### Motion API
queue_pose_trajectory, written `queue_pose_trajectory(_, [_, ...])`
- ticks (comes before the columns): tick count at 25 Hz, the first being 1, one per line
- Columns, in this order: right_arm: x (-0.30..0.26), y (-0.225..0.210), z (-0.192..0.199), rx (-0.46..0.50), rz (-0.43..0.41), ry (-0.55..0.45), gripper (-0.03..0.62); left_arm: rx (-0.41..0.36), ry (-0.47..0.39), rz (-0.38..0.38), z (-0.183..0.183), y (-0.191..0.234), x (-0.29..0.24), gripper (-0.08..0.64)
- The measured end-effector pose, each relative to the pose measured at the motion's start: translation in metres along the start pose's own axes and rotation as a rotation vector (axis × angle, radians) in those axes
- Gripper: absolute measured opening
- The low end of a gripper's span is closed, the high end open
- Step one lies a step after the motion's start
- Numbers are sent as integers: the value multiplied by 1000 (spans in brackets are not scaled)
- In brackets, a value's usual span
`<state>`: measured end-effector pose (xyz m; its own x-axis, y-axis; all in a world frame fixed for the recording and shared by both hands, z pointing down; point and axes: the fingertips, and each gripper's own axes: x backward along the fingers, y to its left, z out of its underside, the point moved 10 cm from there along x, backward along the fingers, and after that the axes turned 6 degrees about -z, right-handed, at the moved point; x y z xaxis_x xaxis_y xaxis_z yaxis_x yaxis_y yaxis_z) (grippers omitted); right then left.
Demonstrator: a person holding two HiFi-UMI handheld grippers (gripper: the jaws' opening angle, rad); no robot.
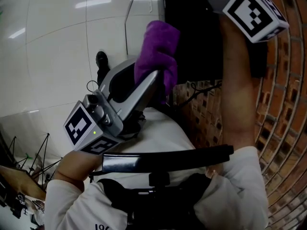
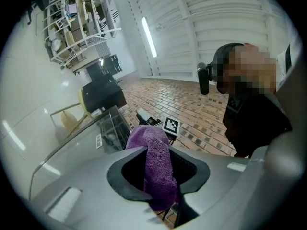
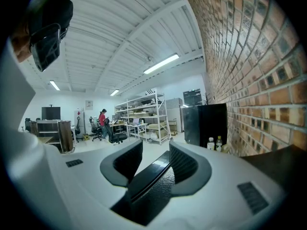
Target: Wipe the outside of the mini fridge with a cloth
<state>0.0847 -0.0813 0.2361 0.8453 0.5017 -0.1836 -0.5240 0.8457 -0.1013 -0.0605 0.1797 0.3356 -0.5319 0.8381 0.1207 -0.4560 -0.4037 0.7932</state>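
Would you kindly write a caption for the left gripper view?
Left gripper clamping a purple cloth, brickwork behind.

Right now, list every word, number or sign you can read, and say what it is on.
Nothing reads in full.
Shirt print: cut off at the frame's edge.
Label on the glass-fronted cabinet: too small.
Wall sign: too small.
Marker cube: square pattern, no letters.

Purple fluffy cloth point(image 2: 149, 139), bunched, clamped in left tool point(image 2: 162, 158)
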Motion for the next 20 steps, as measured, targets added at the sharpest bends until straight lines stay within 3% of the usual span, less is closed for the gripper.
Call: queue_pose_trajectory(20, [1,0,-1,-8,-1,-7,166,32,-20,-82,36,47,-3,107])
